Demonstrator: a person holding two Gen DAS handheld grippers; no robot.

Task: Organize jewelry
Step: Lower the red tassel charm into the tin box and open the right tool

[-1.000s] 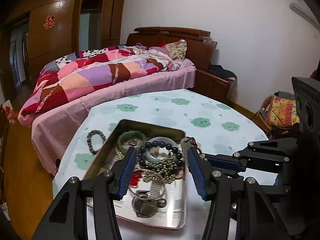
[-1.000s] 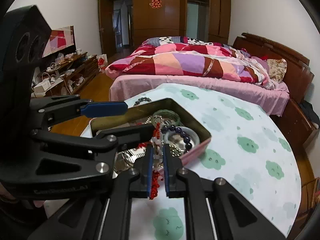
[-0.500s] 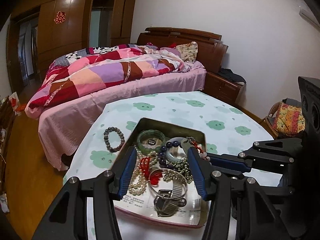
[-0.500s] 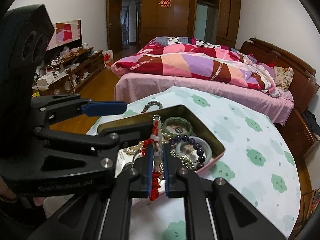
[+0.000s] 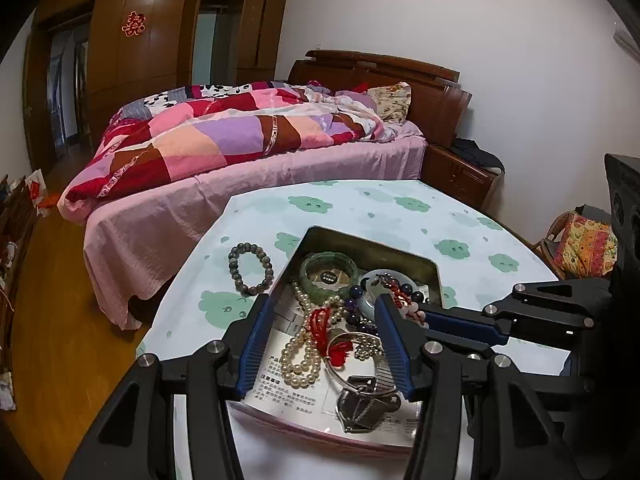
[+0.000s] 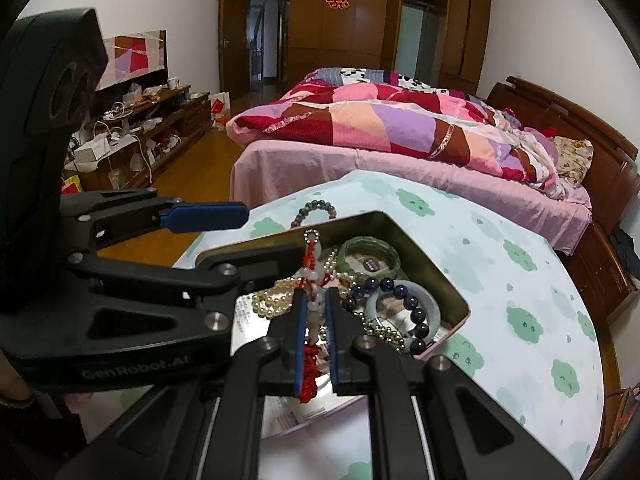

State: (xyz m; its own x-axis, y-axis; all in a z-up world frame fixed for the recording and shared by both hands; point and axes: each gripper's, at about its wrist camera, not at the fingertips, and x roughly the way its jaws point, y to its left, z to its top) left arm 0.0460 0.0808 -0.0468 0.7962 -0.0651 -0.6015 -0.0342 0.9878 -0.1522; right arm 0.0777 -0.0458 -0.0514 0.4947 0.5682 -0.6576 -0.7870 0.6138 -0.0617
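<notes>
The right gripper (image 6: pixel 316 312) pinches a red-corded charm (image 6: pixel 314 280) above the tin (image 5: pixel 436 276) of jewelry; the left gripper (image 5: pixel 320 340) is spread over it, gripping nothing. The tin sits on a cloud-print desk (image 5: pixel 360 204) (bed (image 5: pixel 240 168) behind), both grippers angled downward.

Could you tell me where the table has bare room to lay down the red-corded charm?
Free: the cloud-print tablecloth beyond and right of the tin, toward the bed. A smaller patch lies around the grey bead bracelet left of the tin. Crowded: the tin itself, heaped with pearls, bangles and a watch.
</notes>
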